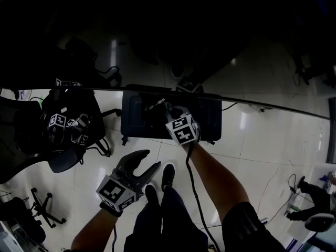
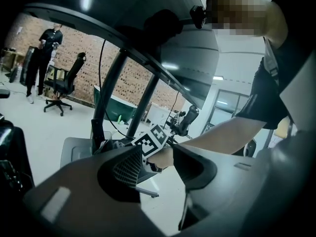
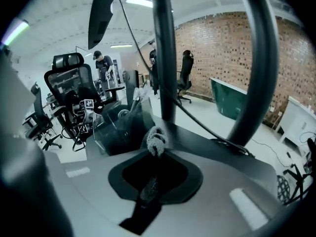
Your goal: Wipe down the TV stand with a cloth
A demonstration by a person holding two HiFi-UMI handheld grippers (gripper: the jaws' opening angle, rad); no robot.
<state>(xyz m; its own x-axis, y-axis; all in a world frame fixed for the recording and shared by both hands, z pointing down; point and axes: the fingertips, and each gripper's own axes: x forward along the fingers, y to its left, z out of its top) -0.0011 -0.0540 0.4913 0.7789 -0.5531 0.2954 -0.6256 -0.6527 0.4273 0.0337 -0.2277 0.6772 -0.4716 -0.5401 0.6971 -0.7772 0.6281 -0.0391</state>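
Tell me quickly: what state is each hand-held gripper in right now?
Left hand-held gripper: open, nothing between its jaws.
Right hand-held gripper: closed, holding the grey cloth.

No words, numbers or brand names can be read in any view. Only coded signs are seen: black-and-white square markers. One is shown on the marker cube (image 1: 182, 129) of the right gripper (image 1: 160, 108), and the same cube is met again in the left gripper view, with its pattern plain. Another is carried by the cube (image 1: 116, 192) of the left gripper (image 1: 151, 159). Several more are found on further marker cubes (image 1: 58, 121) lying on a dark office chair (image 1: 79, 101) – none is legible as a letter or figure.
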